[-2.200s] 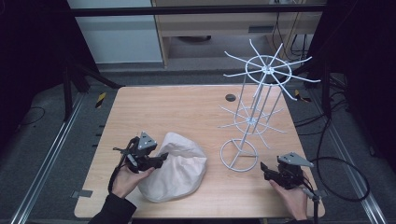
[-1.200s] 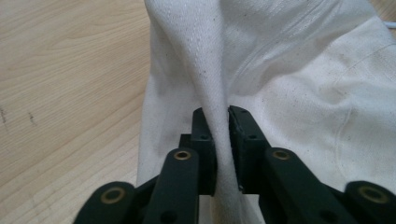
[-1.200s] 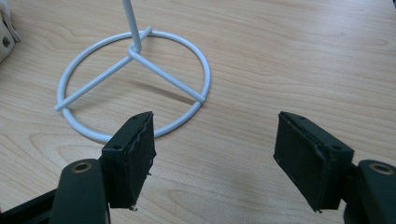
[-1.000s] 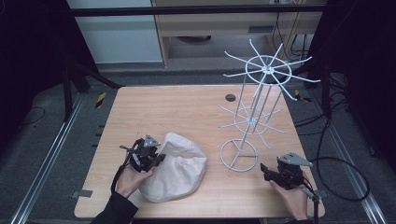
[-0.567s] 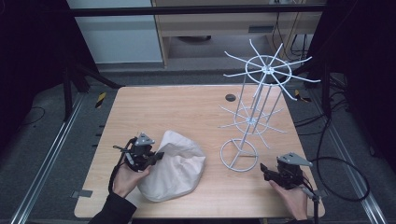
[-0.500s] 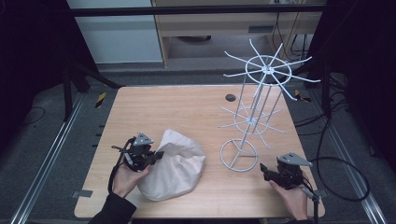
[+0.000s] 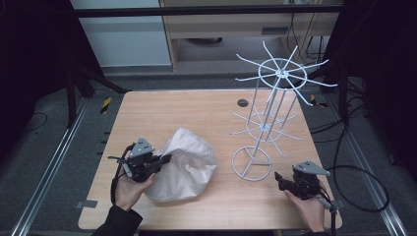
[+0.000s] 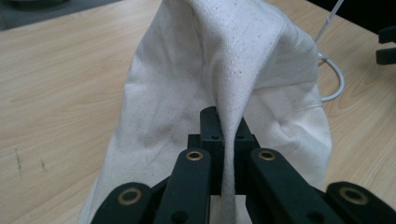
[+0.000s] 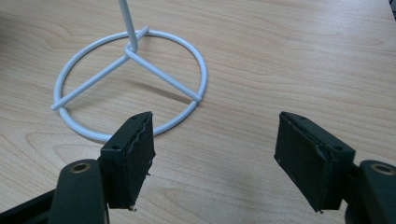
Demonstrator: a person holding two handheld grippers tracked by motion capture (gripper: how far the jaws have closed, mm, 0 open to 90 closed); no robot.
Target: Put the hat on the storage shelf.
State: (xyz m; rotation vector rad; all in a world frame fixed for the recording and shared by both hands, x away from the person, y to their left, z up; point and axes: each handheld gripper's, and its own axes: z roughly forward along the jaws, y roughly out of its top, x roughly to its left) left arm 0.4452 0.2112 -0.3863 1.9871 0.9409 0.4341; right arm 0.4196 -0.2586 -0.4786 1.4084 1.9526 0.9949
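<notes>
Your left tool [image 8: 223, 140] has its jaws clamped on a fold of the white cloth bag [image 7: 184, 164], which sits bunched on the tabletop [image 7: 196, 113] just left of the wire rack [image 7: 268, 118]. Your right tool [image 9: 215, 154] waits wide open and empty, near the rack's ring base. Looks like the lifting step: next, raise the bag clear and carry it toward a rack hook.

Left claw [image 7: 164, 158]: jaws clamped tight on a fold of cloth, held in the person's left hand [image 7: 129, 189] near the table's front left, pointing right. Right claw [image 7: 278, 180]: jaws spread wide with nothing between them, held low in the right hand [image 7: 306, 206] at the front right, pointing left.
</notes>
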